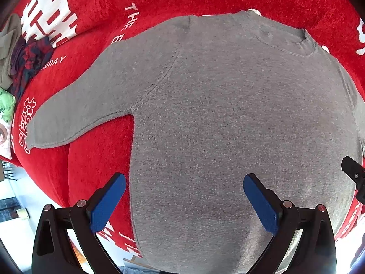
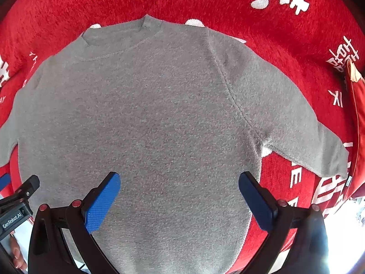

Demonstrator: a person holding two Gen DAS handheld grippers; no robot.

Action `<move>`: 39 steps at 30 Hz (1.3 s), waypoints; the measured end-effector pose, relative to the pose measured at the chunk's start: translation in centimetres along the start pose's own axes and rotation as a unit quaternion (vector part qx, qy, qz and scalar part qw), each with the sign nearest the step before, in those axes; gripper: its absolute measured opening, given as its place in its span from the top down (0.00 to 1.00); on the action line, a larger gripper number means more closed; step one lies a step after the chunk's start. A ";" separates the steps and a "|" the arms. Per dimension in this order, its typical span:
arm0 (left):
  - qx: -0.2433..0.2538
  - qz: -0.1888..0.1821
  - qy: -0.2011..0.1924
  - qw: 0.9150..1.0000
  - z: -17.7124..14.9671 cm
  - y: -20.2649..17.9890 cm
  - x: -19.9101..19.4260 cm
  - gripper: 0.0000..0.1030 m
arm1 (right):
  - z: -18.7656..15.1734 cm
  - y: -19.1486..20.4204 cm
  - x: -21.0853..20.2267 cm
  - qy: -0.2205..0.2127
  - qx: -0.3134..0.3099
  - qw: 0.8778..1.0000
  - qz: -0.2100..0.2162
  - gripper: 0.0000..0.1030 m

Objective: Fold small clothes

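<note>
The small grey knitted sweater (image 1: 216, 114) looks soft, light, limp. My left gripper (image 1: 184, 202) and right gripper (image 2: 179, 199) gape empty; I'd pinch its sleeve cuffs.

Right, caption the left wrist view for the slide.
Open left gripper hovering over a grey sweater spread flat on a red blanket, one sleeve extended.
</note>
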State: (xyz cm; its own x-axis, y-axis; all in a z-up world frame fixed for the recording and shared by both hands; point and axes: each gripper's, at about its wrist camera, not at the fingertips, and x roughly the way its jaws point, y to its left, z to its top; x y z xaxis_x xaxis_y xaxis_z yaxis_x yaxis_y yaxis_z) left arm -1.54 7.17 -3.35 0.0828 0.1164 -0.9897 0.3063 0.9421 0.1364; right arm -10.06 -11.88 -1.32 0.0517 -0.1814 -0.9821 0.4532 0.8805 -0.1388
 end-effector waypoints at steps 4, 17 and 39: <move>-0.003 -0.002 0.002 1.000 0.0 0.6 0.2 0.00 | 0.0 0.6 -0.1 -0.001 -0.002 1.000 -0.002 0.00; -0.006 -0.004 -0.002 1.000 0.1 1.6 0.4 0.00 | 0.0 1.7 -0.1 0.000 -0.009 1.000 -0.003 0.00; -0.042 -0.016 -0.003 0.999 -0.7 6.7 1.1 0.00 | -0.9 5.9 -1.1 0.001 -0.031 0.999 -0.005 0.00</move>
State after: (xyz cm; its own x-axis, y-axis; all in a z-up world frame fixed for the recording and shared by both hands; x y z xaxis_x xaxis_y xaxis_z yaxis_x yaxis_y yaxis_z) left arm -0.04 13.84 -3.50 0.0794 0.0840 -0.9933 0.2286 0.9684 0.1001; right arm -8.20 -6.06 -1.17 0.0455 -0.1898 -0.9808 0.3972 0.9043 -0.1566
